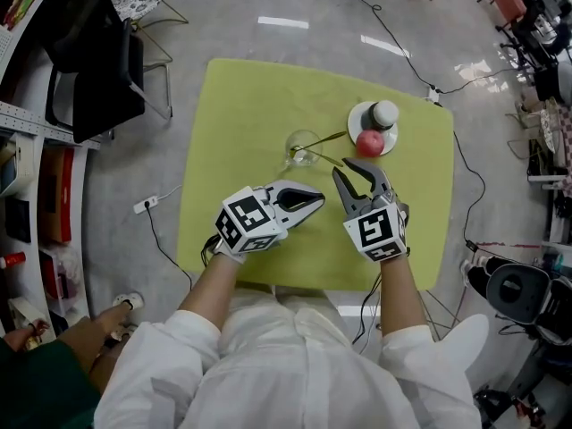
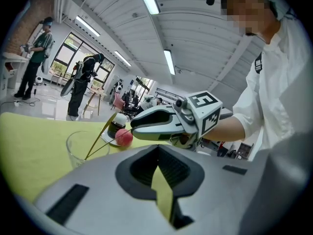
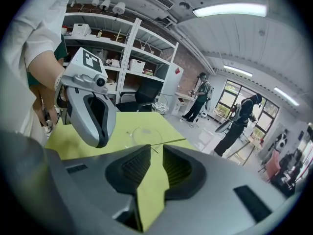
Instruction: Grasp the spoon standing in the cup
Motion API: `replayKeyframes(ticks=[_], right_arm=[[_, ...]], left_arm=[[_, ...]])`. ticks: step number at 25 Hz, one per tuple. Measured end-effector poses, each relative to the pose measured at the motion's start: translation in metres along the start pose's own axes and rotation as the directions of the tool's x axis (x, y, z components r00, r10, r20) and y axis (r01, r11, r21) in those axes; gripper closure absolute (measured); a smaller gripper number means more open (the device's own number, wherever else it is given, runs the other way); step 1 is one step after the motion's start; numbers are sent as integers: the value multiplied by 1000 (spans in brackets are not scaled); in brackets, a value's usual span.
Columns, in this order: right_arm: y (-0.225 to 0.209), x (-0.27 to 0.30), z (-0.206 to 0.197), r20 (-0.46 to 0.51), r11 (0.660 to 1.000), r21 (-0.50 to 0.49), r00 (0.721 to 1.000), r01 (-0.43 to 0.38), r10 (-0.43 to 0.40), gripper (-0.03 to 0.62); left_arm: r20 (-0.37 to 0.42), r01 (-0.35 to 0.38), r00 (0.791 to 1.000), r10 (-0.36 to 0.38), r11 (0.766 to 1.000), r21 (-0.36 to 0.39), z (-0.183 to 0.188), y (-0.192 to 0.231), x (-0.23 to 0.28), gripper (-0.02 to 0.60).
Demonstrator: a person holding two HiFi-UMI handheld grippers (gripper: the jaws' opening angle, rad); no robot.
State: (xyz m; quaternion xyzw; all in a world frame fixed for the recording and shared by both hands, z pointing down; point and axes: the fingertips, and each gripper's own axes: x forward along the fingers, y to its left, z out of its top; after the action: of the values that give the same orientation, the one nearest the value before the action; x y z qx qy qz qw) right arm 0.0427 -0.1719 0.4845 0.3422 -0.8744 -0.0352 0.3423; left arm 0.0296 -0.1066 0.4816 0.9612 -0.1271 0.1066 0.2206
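Observation:
A clear glass cup [image 1: 302,147] stands near the middle of the yellow-green table [image 1: 241,105]. Two thin gold handles lean out of it toward the right, and I take the upper one for the spoon [image 1: 329,138]. My left gripper [image 1: 319,202] hovers below the cup, shut and empty, its tips pointing right. My right gripper [image 1: 350,170] is to the cup's right, slightly open, with nothing in it. In the left gripper view the cup [image 2: 80,146] and spoon [image 2: 101,137] are ahead on the left. The right gripper view has the cup [image 3: 142,135] ahead, just beyond its jaws.
A white plate [image 1: 357,114] at the back right carries a red apple [image 1: 369,143] and a dark bottle with a white cap [image 1: 384,113]. A black chair [image 1: 98,61] and shelves [image 1: 27,177] are on the left. Cables [image 1: 161,239] cross the floor. People stand far off [image 2: 83,84].

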Motion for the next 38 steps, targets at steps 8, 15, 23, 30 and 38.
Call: replayKeyframes(ticks=[8, 15, 23, 30, 38], right_arm=[[6, 10, -4, -10, 998, -55, 999, -33, 32, 549], [5, 12, 0, -12, 995, -91, 999, -45, 44, 562], [6, 8, 3, -17, 995, -86, 999, -46, 45, 582], [5, -1, 9, -7, 999, -44, 1000, -21, 21, 586], [0, -17, 15, 27, 999, -28, 999, 30, -29, 586]], left_arm=[[-3, -6, 1000, 6, 1000, -11, -3, 4, 1, 578], [-1, -7, 1000, 7, 1000, -15, 0, 7, 2, 578], [2, -15, 1000, 15, 1000, -11, 2, 6, 6, 578], [10, -16, 1000, 16, 1000, -4, 5, 3, 4, 578], [12, -11, 1000, 11, 1000, 13, 7, -4, 4, 578]])
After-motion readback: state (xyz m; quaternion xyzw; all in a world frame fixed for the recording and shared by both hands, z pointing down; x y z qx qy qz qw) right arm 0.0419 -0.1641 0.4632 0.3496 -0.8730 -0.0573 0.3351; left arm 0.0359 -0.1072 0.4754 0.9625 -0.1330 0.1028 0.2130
